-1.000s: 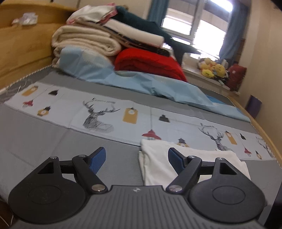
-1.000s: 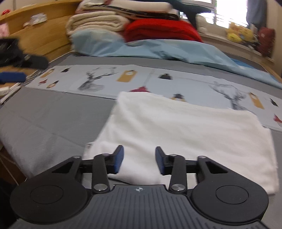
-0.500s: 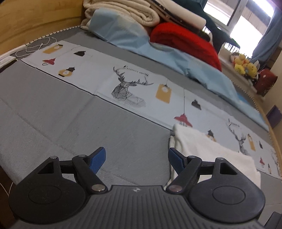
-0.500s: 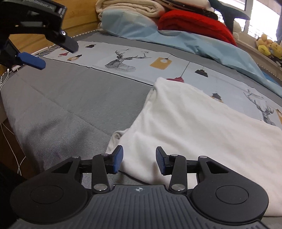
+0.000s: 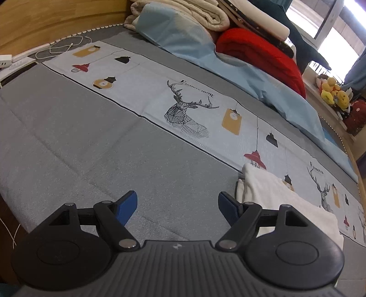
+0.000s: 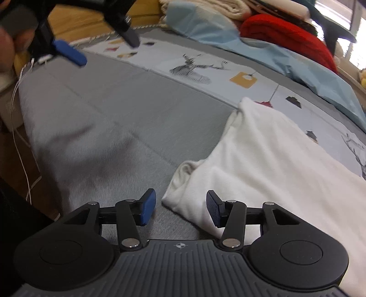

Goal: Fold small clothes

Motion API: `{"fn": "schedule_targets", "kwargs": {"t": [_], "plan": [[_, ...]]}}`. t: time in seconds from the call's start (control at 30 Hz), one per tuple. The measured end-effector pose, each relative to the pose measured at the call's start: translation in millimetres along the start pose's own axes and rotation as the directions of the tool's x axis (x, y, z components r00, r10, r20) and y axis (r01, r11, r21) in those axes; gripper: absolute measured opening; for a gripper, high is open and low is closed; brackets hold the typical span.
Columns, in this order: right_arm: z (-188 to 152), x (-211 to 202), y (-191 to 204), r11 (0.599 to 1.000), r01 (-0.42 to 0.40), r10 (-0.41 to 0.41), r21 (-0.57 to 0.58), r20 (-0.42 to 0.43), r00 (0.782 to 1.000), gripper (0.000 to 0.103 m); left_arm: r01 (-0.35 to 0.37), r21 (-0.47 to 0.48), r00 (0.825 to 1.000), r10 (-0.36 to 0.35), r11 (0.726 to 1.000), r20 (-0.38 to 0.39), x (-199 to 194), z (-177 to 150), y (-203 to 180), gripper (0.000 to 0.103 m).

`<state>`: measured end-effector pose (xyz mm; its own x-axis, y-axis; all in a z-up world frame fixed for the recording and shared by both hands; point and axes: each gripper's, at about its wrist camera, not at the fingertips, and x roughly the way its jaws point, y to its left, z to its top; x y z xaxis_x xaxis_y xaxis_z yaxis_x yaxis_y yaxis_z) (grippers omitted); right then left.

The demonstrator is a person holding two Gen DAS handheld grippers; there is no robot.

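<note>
A white folded garment [image 6: 270,160] lies flat on the grey bedspread [image 6: 128,118]. Its near left corner sits between the blue pads of my right gripper [image 6: 181,208], whose jaws are opening; the pads do not press on the cloth. In the left wrist view the same white garment [image 5: 274,194] lies to the right, with its left edge just past the right finger of my left gripper [image 5: 178,205]. That gripper stands open over bare grey bedspread [image 5: 114,141] with nothing between its fingers. My left gripper [image 6: 105,49] also shows blurred at the upper left of the right wrist view.
A printed strip with deer and lanterns [image 5: 189,114] crosses the bed. Behind it lie a light blue sheet [image 5: 228,66], a red blanket [image 5: 263,54] and stacked cream bedding [image 5: 194,13]. White cables [image 5: 61,45] lie by the wooden headboard [image 5: 45,20]. The bed's edge drops off at the left.
Both grippers tilted down and sank toward the bed. The left one shifted left, off the white garment onto grey bedspread. The right gripper's jaws widened around the garment's corner.
</note>
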<state>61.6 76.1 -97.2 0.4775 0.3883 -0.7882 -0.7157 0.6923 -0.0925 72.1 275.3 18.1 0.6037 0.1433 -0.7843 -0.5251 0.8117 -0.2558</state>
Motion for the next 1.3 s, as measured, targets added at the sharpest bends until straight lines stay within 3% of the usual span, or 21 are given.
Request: {"fn": "schedule_targets", "kwargs": {"t": [0.1, 0.23, 0.4, 0.53, 0.6, 0.67, 0.77, 0.87, 1.0, 1.23, 1.27, 1.3], "plan": [[-3.8, 11.4, 3.5, 0.999, 0.03, -0.031, -0.021, -0.04, 0.999, 0.051, -0.003, 0.006, 1.0, 0.003, 1.0, -0.003, 0.1, -1.0, -2.2, 0.082], [-4.9, 15.9, 5.2, 0.999, 0.031, -0.031, -0.03, -0.021, 0.999, 0.051, -0.005, 0.014, 1.0, 0.005, 1.0, -0.014, 2.6, -2.3, -5.0, 0.082], [-4.2, 16.2, -1.5, 1.0, 0.015, -0.015, -0.011, -0.002, 1.0, 0.015, 0.0, 0.037, 0.999, 0.001, 0.999, -0.048, 10.9, -3.3, -10.0, 0.082], [1.6, 1.0, -14.7, 0.998, -0.013, 0.011, 0.053, 0.05, 0.999, 0.012, 0.044, 0.052, 0.997, -0.04, 0.998, -0.066, 16.8, -3.8, -15.9, 0.082], [4.6, -14.1, -22.1, 0.997, -0.025, 0.017, 0.078, 0.099, 0.995, 0.012, 0.107, 0.037, 0.991, -0.104, 0.994, -0.083, 21.0, -2.8, -18.9, 0.083], [5.8, -28.7, -31.6, 0.993, -0.046, 0.031, 0.109, 0.139, 0.99, 0.012, 0.193, 0.0, 0.972, -0.191, 0.981, -0.138, 32.2, -2.3, -23.5, 0.084], [4.5, -49.7, -49.5, 0.985, -0.082, 0.05, 0.154, 0.2, 0.979, 0.011, 0.288, -0.049, 0.925, -0.291, 0.956, -0.243, 54.7, -3.5, -36.8, 0.084], [-1.1, -68.9, -67.0, 0.973, -0.121, 0.071, 0.197, 0.241, 0.968, 0.011, 0.341, -0.085, 0.879, -0.35, 0.936, -0.324, 78.4, -6.2, -57.1, 0.085], [-8.6, -87.1, -78.4, 0.968, -0.156, 0.1, 0.195, 0.271, 0.957, 0.011, 0.363, -0.171, 0.837, -0.401, 0.916, -0.371, 107.8, -7.7, -74.5, 0.085], [-18.4, -100.8, -86.3, 0.959, -0.21, 0.153, 0.192, 0.276, 0.949, 0.011, 0.303, -0.258, 0.82, -0.389, 0.917, -0.419, 151.8, -14.6, -96.7, 0.082], [-19.2, -100.7, -85.2, 0.958, -0.217, 0.161, 0.187, 0.272, 0.949, 0.011, 0.303, -0.253, 0.82, -0.387, 0.919, -0.422, 153.9, -15.2, -99.1, 0.077], [-19.1, -100.3, -83.4, 0.959, -0.223, 0.171, 0.177, 0.268, 0.948, 0.011, 0.302, -0.237, 0.821, -0.379, 0.923, -0.428, 155.7, -15.8, -101.5, 0.064]]}}
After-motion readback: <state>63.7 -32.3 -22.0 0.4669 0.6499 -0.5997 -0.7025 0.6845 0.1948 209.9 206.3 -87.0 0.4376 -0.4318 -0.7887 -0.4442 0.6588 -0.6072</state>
